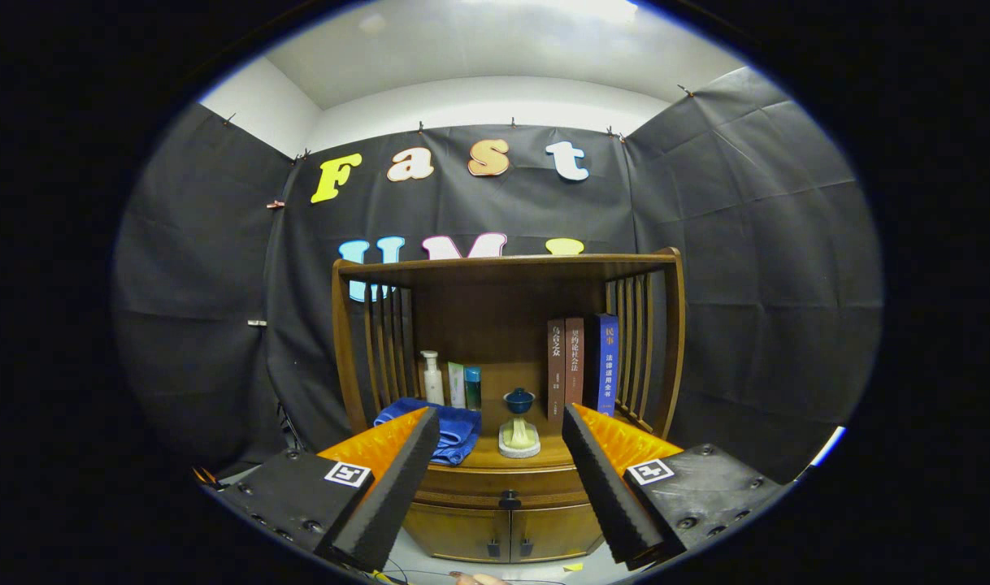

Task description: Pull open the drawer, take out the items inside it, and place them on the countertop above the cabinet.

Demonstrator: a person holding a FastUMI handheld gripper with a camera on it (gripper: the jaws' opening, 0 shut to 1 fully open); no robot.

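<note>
Wooden cabinet [507,479] beyond spread gripper [501,426]

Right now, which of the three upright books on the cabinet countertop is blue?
The rightmost book, blue spine, beside the slatted side; the two brown books stand left of it. Gripper open, well short of the cabinet.

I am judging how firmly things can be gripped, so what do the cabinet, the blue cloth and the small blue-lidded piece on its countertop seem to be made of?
Cabinet: looks like brown wood with a satin varnish, showing grain and soft sheen.
Blue cloth: soft folded fabric, probably terry or microfibre.
Blue-lidded piece: glossy, perhaps ceramic or glass; too small to settle.
The gripper is open, its jaws apart in front of the cabinet.
</note>
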